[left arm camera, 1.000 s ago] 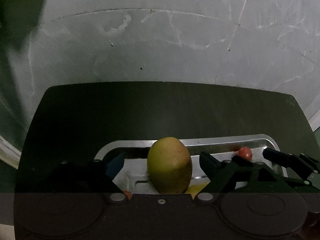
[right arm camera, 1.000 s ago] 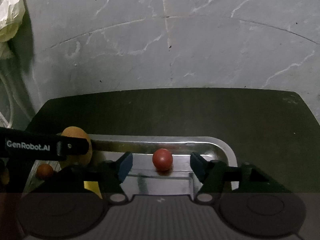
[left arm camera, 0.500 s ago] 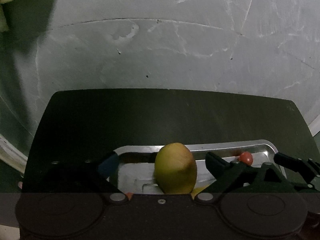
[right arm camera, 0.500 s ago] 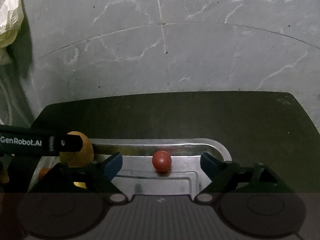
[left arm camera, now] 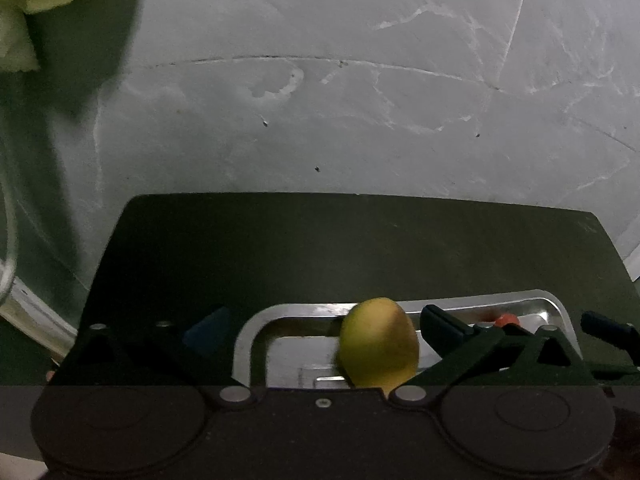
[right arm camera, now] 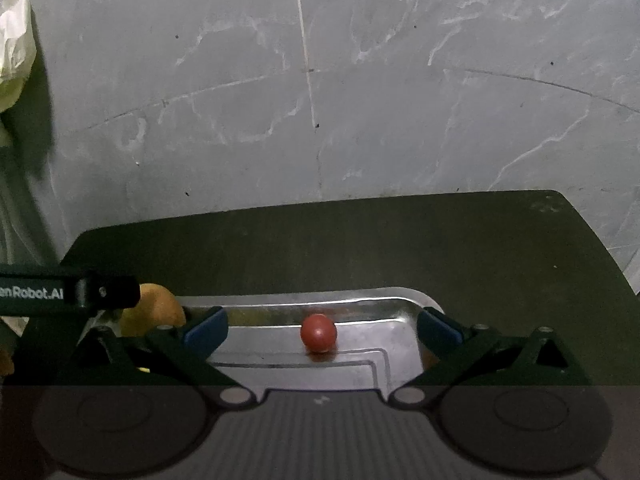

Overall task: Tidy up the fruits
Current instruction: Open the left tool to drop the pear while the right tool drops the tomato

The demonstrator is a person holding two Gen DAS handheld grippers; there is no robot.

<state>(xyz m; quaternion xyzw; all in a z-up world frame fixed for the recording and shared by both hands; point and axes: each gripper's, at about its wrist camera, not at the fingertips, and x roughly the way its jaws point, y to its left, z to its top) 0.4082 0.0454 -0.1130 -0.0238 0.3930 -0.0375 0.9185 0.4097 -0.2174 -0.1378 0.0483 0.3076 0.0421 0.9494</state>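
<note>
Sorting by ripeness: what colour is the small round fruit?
Red; the small round fruit shows best in the right wrist view.

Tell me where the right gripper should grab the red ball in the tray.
Grip the red ball across its middle, one finger on each side, coming straight ahead. It is round, so any width serves, and it already sits centred between the open right gripper. The tray wall behind it probably rules out a far-side approach.

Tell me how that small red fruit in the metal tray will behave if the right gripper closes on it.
The red fruit looks round and glossy, so it will probably roll on the smooth metal tray if nudged off-centre. It looks small against the open right gripper, so it is likely light, and may squirt out under an uneven squeeze.
</note>
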